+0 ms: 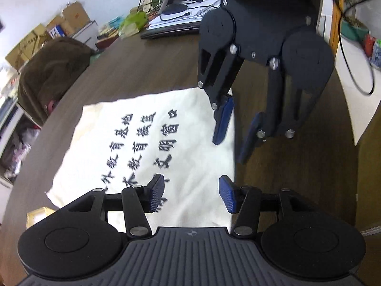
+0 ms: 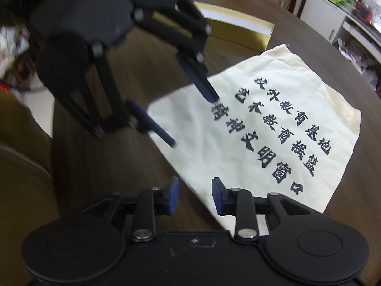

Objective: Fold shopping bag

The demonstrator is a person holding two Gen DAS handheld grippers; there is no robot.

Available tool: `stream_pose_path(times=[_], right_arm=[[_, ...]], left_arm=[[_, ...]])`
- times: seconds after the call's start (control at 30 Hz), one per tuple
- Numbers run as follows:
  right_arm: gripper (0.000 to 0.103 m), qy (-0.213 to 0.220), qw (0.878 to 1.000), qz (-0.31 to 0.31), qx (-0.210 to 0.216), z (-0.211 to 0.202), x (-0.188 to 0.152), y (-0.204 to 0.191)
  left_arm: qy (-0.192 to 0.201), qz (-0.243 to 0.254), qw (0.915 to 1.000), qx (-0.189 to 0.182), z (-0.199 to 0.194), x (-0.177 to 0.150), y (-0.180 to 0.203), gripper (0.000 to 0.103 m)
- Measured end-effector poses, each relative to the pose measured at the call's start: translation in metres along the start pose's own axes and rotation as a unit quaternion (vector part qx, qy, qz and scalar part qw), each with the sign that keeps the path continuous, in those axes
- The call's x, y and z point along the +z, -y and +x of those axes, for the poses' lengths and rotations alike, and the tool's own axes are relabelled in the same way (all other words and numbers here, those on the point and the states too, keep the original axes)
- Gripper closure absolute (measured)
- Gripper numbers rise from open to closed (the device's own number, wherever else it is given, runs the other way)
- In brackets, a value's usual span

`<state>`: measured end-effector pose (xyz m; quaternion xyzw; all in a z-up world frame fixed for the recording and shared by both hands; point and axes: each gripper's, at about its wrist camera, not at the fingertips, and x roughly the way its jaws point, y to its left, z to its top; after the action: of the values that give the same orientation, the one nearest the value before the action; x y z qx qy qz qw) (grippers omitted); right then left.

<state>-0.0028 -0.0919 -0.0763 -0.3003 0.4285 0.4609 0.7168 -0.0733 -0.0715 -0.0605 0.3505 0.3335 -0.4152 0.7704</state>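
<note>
The cream shopping bag [image 1: 142, 147] is lying spread on the dark wooden table [image 1: 142, 71], printed face up, with 3 lines of black characters showing in full. No crease or doubled-over panel is appearing in either view; the cloth is sitting as 1 broad, slightly rumpled sheet. Whether the handles are tucked beneath or lying out of frame cannot be told.

The left gripper [image 1: 191, 196] is hovering above the near part of the bag, its 2 blue-padded fingers spread with nothing between them. The right gripper [image 2: 195, 196] is standing over the bag's long edge, 1 finger above the cloth and 1 above bare table, likewise spread and empty. In each wrist view the opposite tool is blurring, which suggests motion, though its direction cannot be told. Whether either tool is touching the fabric cannot be settled.

A gold-coloured box [image 2: 238, 27] is resting on the table just beyond the bag's far corner, and a brown chair back [image 1: 52, 71] is standing at the table's rim.

Assessment: the bag is lying flat and unfolded, so the folded state the task requires is not present. Every fold is remaining to be made, and both tools are positioned along 1 edge with neither pinching cloth
</note>
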Motion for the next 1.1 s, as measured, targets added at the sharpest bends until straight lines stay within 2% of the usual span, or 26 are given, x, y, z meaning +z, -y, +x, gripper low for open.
stream_pose_path(times=[0.2,0.23,0.3,0.37,0.67,0.73,0.77,0.83,0.97,1.07,1.1], right_arm=[[0.077,-0.003,1.0,-0.016,-0.008,0.01,-0.006,0.002],[0.079,0.0,1.0,-0.016,-0.004,0.01,-0.006,0.002],[0.093,0.007,1.0,-0.008,0.013,0.006,-0.004,0.005],[0.096,0.012,1.0,0.009,0.027,0.002,-0.002,0.009],[0.099,0.03,0.997,0.047,0.046,-0.016,0.006,0.021],[0.099,0.031,0.997,0.049,0.047,-0.019,0.007,0.022],[0.099,0.031,0.997,0.049,0.048,-0.02,0.007,0.021],[0.1,0.025,0.997,0.046,0.051,-0.022,0.007,0.02],[0.092,0.042,0.99,0.085,0.107,-0.038,0.006,0.03],[0.088,0.074,0.984,0.105,0.126,-0.054,0.009,0.04],[0.088,0.081,0.984,0.109,0.117,-0.055,0.01,0.043]], left_arm=[[-0.012,-0.014,0.9998,-0.01,0.0,-0.007,0.001,0.049],[-0.014,-0.014,0.9997,-0.013,0.0,-0.008,0.003,0.048],[-0.015,-0.007,0.9998,-0.012,0.001,-0.007,0.008,0.048],[-0.015,0.003,0.9998,-0.008,0.004,-0.005,0.015,0.048],[-0.021,0.05,0.9978,0.039,0.035,0.005,0.024,0.049],[-0.019,0.052,0.9976,0.043,0.042,0.007,0.025,0.063],[-0.018,0.048,0.9979,0.04,0.044,0.008,0.024,0.078],[-0.016,0.032,0.9987,0.036,0.045,0.007,0.021,0.088],[-0.005,0.01,0.9992,0.038,0.034,-0.001,0.019,0.095],[-0.003,-0.008,0.9994,0.033,0.018,-0.01,0.016,0.097],[-0.002,-0.011,0.9994,0.034,0.011,-0.012,0.017,0.097]])
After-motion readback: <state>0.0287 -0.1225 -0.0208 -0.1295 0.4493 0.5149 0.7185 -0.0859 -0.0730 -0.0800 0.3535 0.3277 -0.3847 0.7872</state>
